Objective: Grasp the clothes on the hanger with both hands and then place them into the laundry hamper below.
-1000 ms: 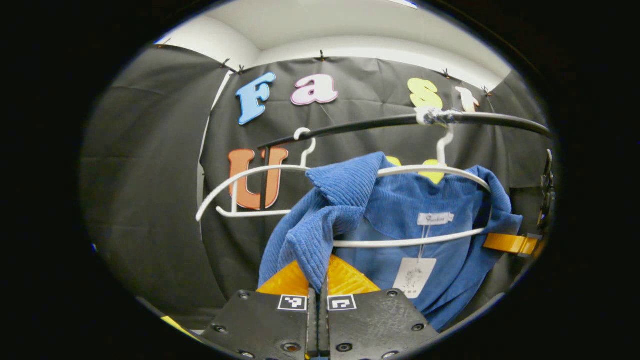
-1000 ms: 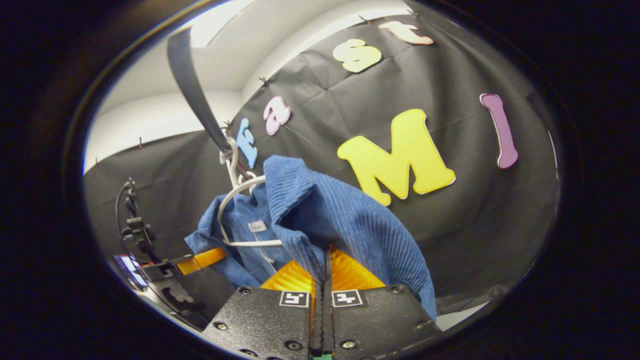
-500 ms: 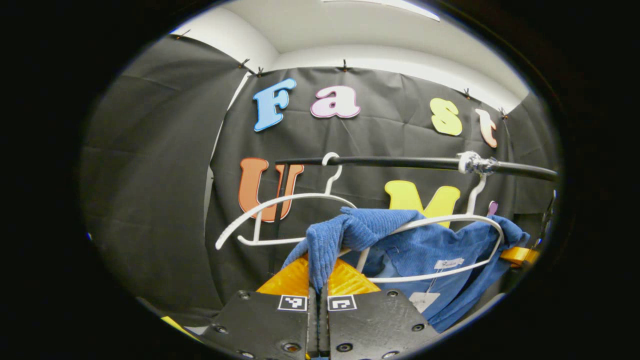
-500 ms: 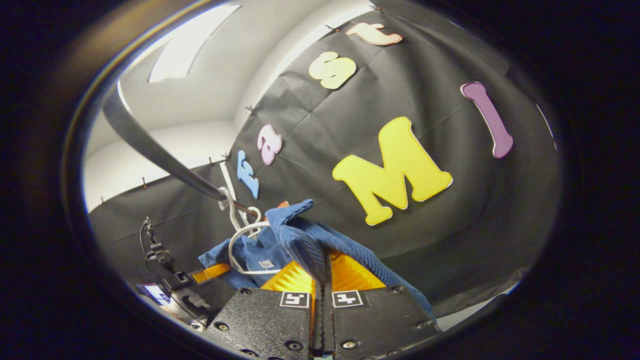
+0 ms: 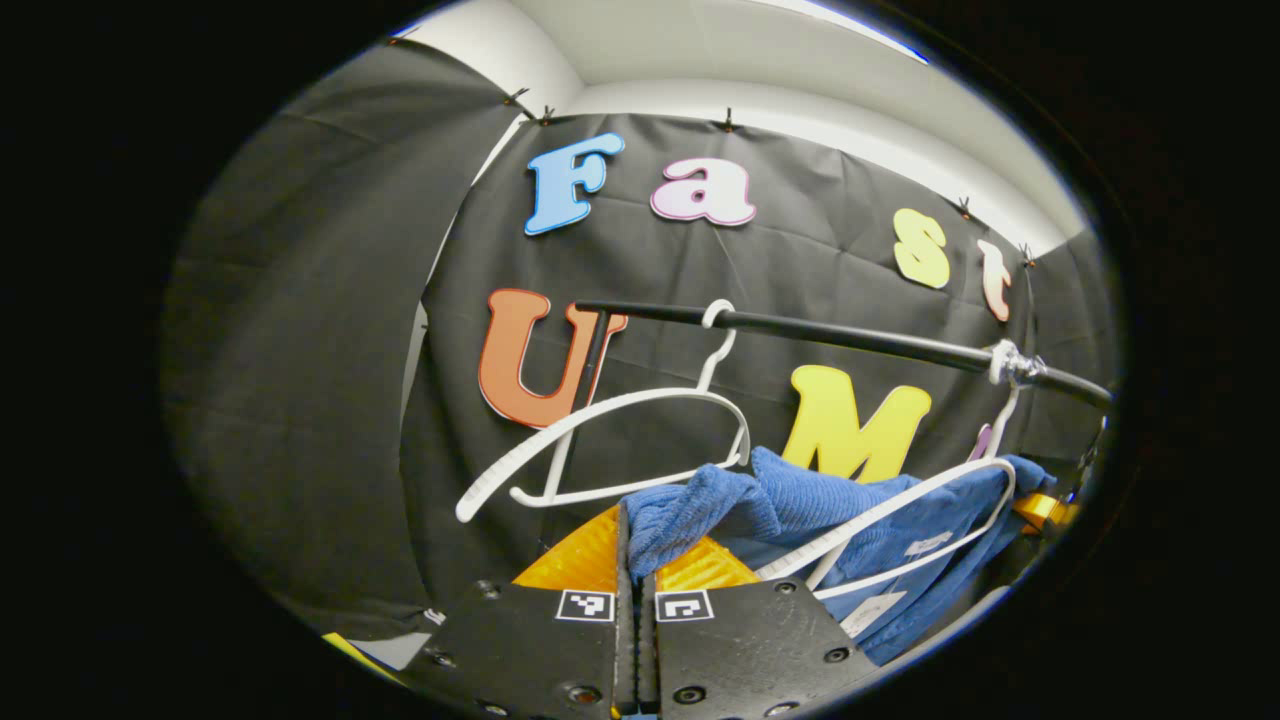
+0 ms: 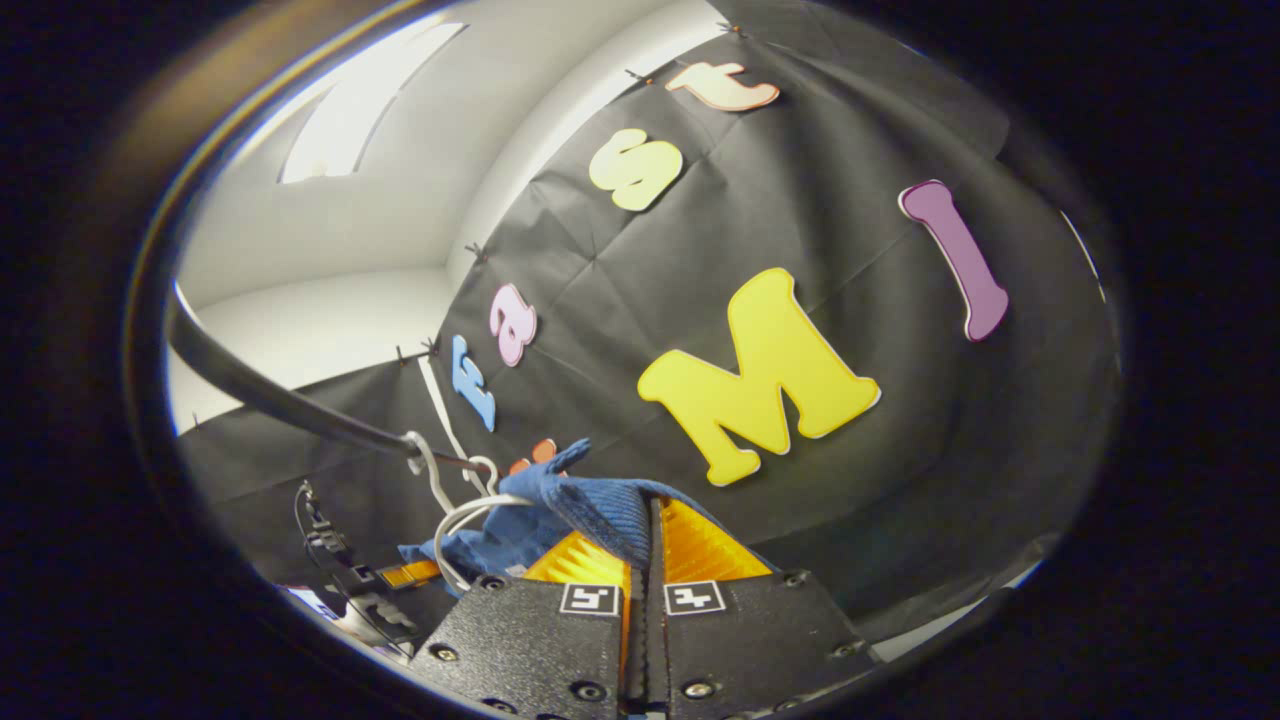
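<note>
A blue ribbed garment (image 5: 800, 505) lies stretched across a white hanger (image 5: 930, 490) that hangs tilted from the black rail (image 5: 850, 338). My left gripper (image 5: 632, 545) is shut on a bunched fold of the cloth at its left end. In the right gripper view the same blue garment (image 6: 600, 505) runs into my right gripper (image 6: 650, 530), which is shut on its other end. The white hanger (image 6: 455, 515) pokes out of the cloth just left of it, under the rail (image 6: 270, 395). The hamper is hidden.
A second white hanger (image 5: 610, 440), bare, hangs on the rail to the left of the garment. The rail's upright post (image 5: 590, 360) stands behind it. A stand with a cable (image 6: 325, 545) is at the lower left in the right gripper view.
Both grippers have tilted upward and lifted the garment's ends. The cloth has slid up and bunched along the hanger's top, and the hanger now hangs tilted. The rail sits lower in both views.
</note>
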The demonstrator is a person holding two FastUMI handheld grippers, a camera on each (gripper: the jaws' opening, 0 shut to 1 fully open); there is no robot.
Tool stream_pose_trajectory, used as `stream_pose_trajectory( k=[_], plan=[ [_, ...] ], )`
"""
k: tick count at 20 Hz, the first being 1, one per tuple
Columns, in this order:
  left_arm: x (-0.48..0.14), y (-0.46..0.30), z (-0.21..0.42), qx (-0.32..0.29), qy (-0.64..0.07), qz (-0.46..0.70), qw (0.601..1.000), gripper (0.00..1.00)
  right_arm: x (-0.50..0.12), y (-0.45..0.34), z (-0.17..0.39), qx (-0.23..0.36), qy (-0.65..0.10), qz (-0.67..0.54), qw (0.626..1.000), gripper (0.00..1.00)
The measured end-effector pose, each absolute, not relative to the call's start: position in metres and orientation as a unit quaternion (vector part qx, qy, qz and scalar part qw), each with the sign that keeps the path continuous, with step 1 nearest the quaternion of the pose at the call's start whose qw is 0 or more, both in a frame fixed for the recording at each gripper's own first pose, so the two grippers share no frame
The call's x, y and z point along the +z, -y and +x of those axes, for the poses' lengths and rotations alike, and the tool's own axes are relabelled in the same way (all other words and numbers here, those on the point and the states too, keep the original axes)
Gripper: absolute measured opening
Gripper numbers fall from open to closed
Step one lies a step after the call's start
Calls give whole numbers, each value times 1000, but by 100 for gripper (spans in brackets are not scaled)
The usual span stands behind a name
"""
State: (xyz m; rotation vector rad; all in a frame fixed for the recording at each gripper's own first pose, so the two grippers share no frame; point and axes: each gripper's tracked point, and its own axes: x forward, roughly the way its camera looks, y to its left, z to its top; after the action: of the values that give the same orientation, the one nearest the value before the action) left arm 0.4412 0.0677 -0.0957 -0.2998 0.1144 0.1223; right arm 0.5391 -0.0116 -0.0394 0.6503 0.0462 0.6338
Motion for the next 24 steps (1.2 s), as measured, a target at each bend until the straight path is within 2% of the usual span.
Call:
stream_pose_trajectory(
  k=[2,5,9,10,11,12,18,24],
  plan=[
    [-85,-63,444,39,-52,-155,986,5,-32,11,541,328,-26,342,880,4],
    [-81,-62,455,13,-56,-160,985,5,-38,21,563,310,-40,376,872,3],
    [-102,-67,461,16,-84,-152,985,1,-70,20,576,277,-77,362,887,3],
    [-109,-69,460,20,-93,-155,983,6,-82,16,576,275,-90,351,891,3],
    [-118,-73,457,27,-98,-158,982,1,-93,13,574,274,-102,339,894,4],
    [-126,-76,455,32,-104,-163,981,1,-102,9,573,272,-111,333,896,4],
    [-169,-87,438,58,-146,-179,971,1,-151,-1,567,261,-164,328,893,3],
    [-203,-78,403,65,-183,-181,964,1,-192,-8,536,236,-206,298,902,3]
  ],
)
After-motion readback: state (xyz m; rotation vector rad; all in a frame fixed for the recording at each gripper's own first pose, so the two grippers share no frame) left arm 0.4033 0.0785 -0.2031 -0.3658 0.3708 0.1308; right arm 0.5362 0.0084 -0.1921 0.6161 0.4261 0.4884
